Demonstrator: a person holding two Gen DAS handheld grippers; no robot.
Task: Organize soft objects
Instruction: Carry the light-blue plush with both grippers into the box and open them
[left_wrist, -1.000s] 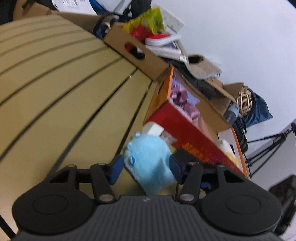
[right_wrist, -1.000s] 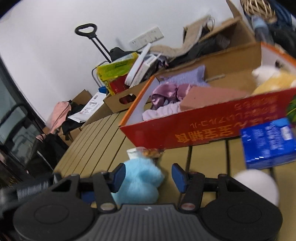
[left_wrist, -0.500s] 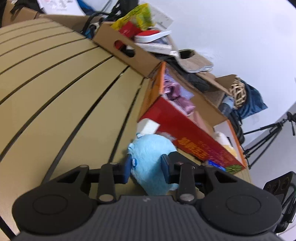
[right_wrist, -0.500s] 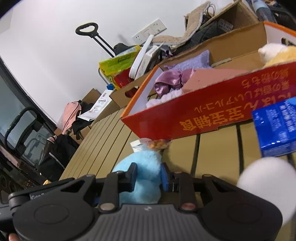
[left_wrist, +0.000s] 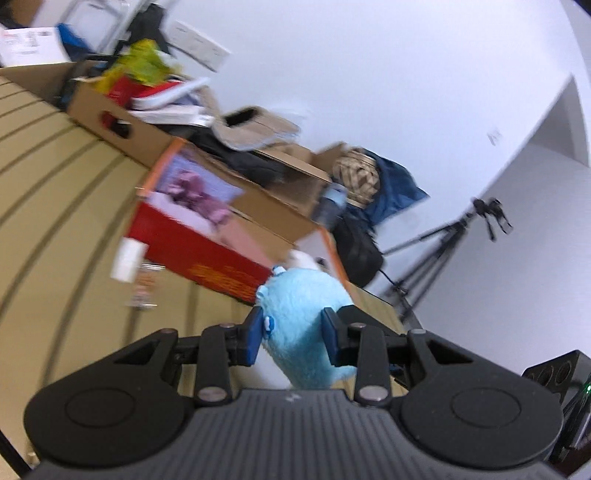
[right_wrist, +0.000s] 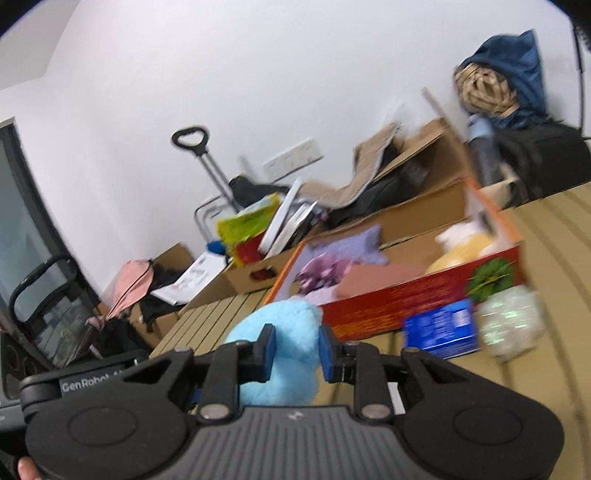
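Note:
A light-blue plush toy (left_wrist: 299, 314) hangs above the slatted wooden table (left_wrist: 55, 221), held from two sides. My left gripper (left_wrist: 292, 336) is shut on it, blue pads pressed into the fur. In the right wrist view the same plush toy (right_wrist: 284, 325) sits between the pads of my right gripper (right_wrist: 297, 350), which is also shut on it. Just beyond stands the open red box (right_wrist: 388, 306), holding purple cloth (right_wrist: 332, 266) and a yellow and white plush (right_wrist: 461, 243). From the left wrist, the red box (left_wrist: 207, 254) lies ahead and to the left.
A blue carton (right_wrist: 439, 328) and a pale wrapped bundle (right_wrist: 513, 325) lie on the table in front of the red box. A small white packet (left_wrist: 129, 258) lies at its left end. Brown cardboard boxes (left_wrist: 122, 125) full of clutter line the wall. A tripod (left_wrist: 443, 243) stands beyond the table.
Both grippers closed on the blue plush toy, which lay on the table, and lifted it. Both views now look higher, over the red box.

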